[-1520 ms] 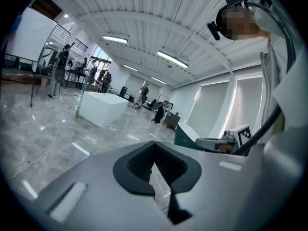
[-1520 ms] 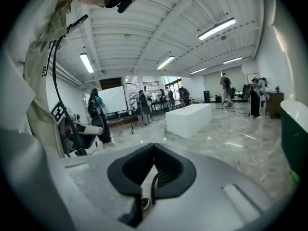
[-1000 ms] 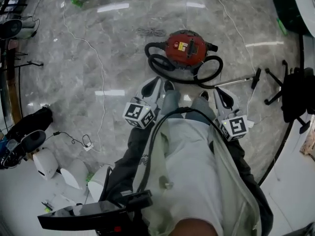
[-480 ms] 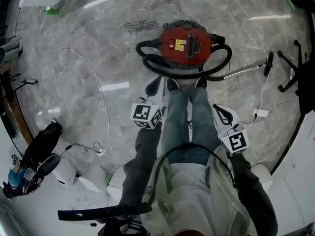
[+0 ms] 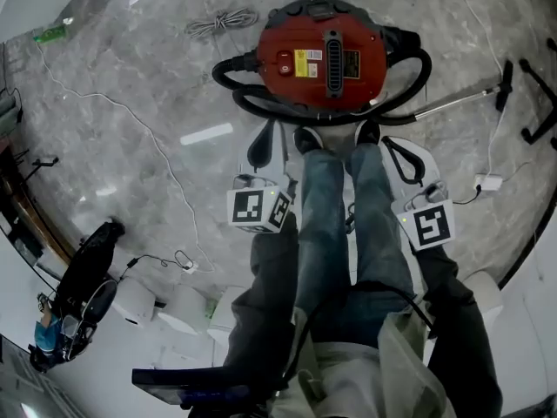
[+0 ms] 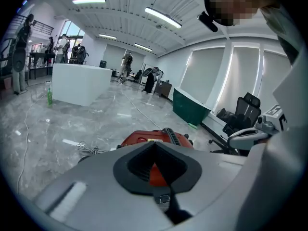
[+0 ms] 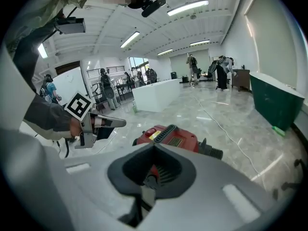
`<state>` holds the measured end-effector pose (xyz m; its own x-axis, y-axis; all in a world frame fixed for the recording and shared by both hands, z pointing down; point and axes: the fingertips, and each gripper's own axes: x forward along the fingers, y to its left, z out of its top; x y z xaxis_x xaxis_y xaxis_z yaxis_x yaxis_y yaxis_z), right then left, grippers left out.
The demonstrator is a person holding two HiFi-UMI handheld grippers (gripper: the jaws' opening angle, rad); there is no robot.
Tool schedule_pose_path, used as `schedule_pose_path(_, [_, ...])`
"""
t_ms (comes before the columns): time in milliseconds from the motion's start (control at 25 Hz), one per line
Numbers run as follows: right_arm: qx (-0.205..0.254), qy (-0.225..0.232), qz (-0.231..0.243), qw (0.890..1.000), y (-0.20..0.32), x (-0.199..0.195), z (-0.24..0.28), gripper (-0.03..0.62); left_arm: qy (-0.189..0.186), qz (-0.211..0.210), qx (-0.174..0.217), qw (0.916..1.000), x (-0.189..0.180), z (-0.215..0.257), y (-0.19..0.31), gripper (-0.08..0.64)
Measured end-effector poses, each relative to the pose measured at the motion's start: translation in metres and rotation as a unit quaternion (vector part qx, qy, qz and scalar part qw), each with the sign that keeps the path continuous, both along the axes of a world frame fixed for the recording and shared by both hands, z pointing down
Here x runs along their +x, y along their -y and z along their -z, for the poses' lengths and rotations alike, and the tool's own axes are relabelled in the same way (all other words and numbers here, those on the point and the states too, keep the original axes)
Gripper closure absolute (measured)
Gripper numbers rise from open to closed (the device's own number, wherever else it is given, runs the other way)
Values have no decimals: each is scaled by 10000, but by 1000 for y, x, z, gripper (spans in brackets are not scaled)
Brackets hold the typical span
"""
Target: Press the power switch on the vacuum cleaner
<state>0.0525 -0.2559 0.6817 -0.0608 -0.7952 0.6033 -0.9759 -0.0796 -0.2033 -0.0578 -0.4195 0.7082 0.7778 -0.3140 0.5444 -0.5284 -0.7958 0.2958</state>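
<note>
**A:** What's closest?

**B:** The left hand-held gripper and right hand-held gripper, low beside the legs. Both are shut tight and hold nothing.

**A:** And the vacuum?

**B:** At 12 o'clock, just past the shoes. Its switch is about 12 o'clock from the left one, which looks nearer.

The vacuum cleaner carries a yellow label, but its print is too small to read; nothing else is legible.
</note>
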Motion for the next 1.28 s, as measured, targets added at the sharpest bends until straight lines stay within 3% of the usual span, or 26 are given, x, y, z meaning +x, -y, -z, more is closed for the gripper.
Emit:
schedule_pose_path(200, [54, -51, -163, 9998, 10, 7, -39, 591, 84, -209, 170, 9996, 18, -30, 11, 554])
schedule_pose_path(440, [421, -63, -179, 9989, 36, 14, -36, 591, 142, -555, 410, 9975, 50, -39, 27, 555])
schedule_pose_path(680, [538, -19, -36, 9985, 38, 11, -34, 591, 517, -1003, 247, 9933, 74, -69, 31, 555])
schedule_pose_path(800, [467, 51, 95, 9988, 32, 3, -36, 591, 628, -914, 190, 9937, 73, -86, 38, 555])
schedule_pose_path(920, [442, 142, 171, 9988, 27, -5, -37, 591, 512, -742, 176, 9958, 69, -89, 40, 555])
schedule_pose_path(1120, [426, 273, 93, 9987, 25, -10, -41, 591, 859, -852, 273, 9923, 70, -96, 36, 555])
schedule_pose_path(1280, [483, 281, 98, 9984, 31, -15, -36, 591, 781, -744, 214, 9939, 67, -99, 35, 554])
